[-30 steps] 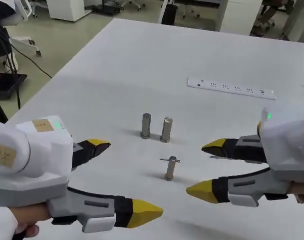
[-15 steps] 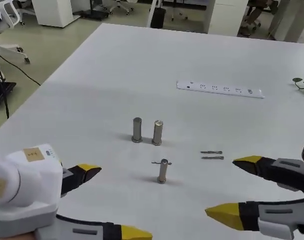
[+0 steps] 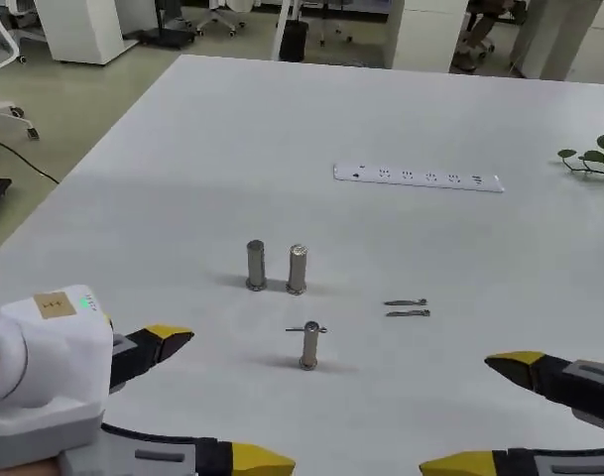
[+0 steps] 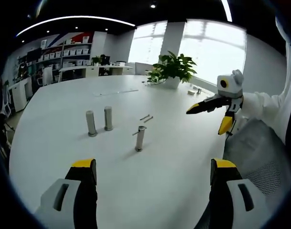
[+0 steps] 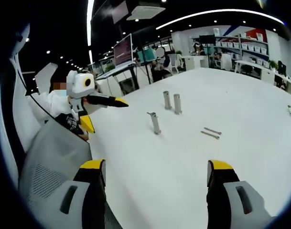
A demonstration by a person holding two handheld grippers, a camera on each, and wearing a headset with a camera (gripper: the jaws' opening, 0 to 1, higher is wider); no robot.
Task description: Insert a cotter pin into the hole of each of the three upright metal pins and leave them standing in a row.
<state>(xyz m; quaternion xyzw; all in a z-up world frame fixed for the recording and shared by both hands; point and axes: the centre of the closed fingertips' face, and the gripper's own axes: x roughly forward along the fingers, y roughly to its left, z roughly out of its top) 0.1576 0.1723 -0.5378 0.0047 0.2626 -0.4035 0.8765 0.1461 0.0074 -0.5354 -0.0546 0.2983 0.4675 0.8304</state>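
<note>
- The left gripper (image 3: 227, 397) sits at the lower left of the head view. Its 2 yellow-tipped jaws are spread wide and hold nothing.
- The right gripper (image 3: 470, 412) sits at the lower right. Its 2 jaws are also wide apart, with nothing between them.
- 3 metal pins (image 3: 298, 269) stand upright on the white table (image 3: 182, 178), out ahead of both grippers and well apart from them.
- 2 of them stand side by side, close but not touching. The 3rd pin (image 3: 309, 347) stands alone, nearer the person.
- There are 3 cotter pins in all.
- 1 inserted cotter pin (image 3: 303, 329) runs crosswise through the top of the 3rd pin, sticking out mostly to its left in the head view.
- 2 loose cotter pins (image 3: 406, 302) lie flat on the table to the right of the metal pins, parallel and just beside each other.
- 1 white power strip (image 3: 418, 178) lies farther back, well apart from the pins.
- 1 green plant (image 3: 591, 159) shows at the table's right edge.
</note>
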